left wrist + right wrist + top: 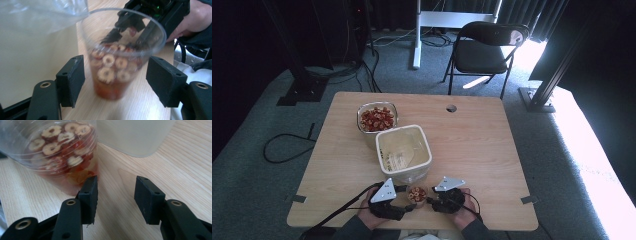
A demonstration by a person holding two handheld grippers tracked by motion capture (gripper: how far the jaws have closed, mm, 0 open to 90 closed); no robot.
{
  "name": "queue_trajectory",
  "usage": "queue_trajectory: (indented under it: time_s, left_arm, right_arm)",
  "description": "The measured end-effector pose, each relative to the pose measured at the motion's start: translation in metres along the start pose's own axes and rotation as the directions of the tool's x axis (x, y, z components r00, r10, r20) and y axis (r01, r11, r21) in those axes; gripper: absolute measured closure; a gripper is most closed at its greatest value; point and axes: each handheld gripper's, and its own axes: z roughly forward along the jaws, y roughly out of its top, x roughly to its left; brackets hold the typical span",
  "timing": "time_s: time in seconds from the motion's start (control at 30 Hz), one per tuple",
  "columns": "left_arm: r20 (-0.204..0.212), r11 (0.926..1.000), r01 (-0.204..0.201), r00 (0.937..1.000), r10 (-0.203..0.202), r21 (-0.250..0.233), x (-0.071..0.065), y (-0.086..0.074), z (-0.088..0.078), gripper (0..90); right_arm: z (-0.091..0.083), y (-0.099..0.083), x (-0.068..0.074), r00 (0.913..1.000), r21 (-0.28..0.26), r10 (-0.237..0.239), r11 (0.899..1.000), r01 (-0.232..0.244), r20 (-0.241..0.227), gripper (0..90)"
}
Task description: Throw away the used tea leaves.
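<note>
A clear plastic cup (pixel 417 194) partly filled with red and cream dried fruit slices stands near the table's front edge, between both grippers. In the left gripper view the cup (pixel 117 50) sits between the jaws of my left gripper (pixel 115 80), with a narrow gap on each side, so the pads do not press on it. My left gripper (pixel 408 201) comes at the cup from the left. My right gripper (pixel 430 201) stands open on the cup's right. In the right gripper view the cup (pixel 57 152) lies just outside the left jaw of that gripper (pixel 115 195), with bare wood between the jaws.
A square white container (pixel 428 150) stands just behind the cup, with thin plastic inside. Behind it is a glass bowl (pixel 360 111) full of red slices. The wooden table (pixel 482 150) has a small hole (pixel 451 108) at the back. A black chair (pixel 484 47) stands beyond.
</note>
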Motion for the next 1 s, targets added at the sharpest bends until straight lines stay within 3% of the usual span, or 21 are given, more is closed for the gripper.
queue_trajectory:
  time_s: [0.2, 0.47, 0.63, 0.87, 1.0]
  left_arm:
    - [0.002, 0.9990, 0.002, 1.0000, -0.002, -0.044, 0.001, 0.003, 0.003, 26.2]
    - [-0.013, 0.9983, -0.006, 0.9999, 0.006, -0.059, 0.001, 0.002, 0.006, 30.4]
    - [-0.046, 0.9986, -0.022, 0.9988, 0.020, -0.048, -0.002, 0.002, 0.003, 34.2]
    - [-0.025, 0.9987, -0.024, 0.9994, 0.023, -0.044, -0.006, 0.003, -0.010, 35.5]
    - [-0.035, 0.9983, -0.023, 0.9992, 0.021, -0.054, -0.008, 0.003, -0.023, 35.7]
  right_arm:
    - [0.004, 0.003, 0.006, 0.9996, 0.004, -0.020, 1.000, 0.020, -0.017, 53.3]
    - [0.006, 0.003, 0.008, 0.9993, 0.005, -0.027, 1.000, 0.028, -0.027, 52.5]
    - [0.002, 0.000, 0.003, 0.9997, 0.000, -0.020, 1.000, 0.020, -0.017, 50.7]
    - [-0.005, -0.005, -0.008, 0.9999, -0.007, 0.008, 1.000, -0.008, 0.012, 49.3]
    - [-0.009, -0.006, -0.014, 0.9993, -0.015, 0.020, 1.000, -0.019, 0.031, 48.8]
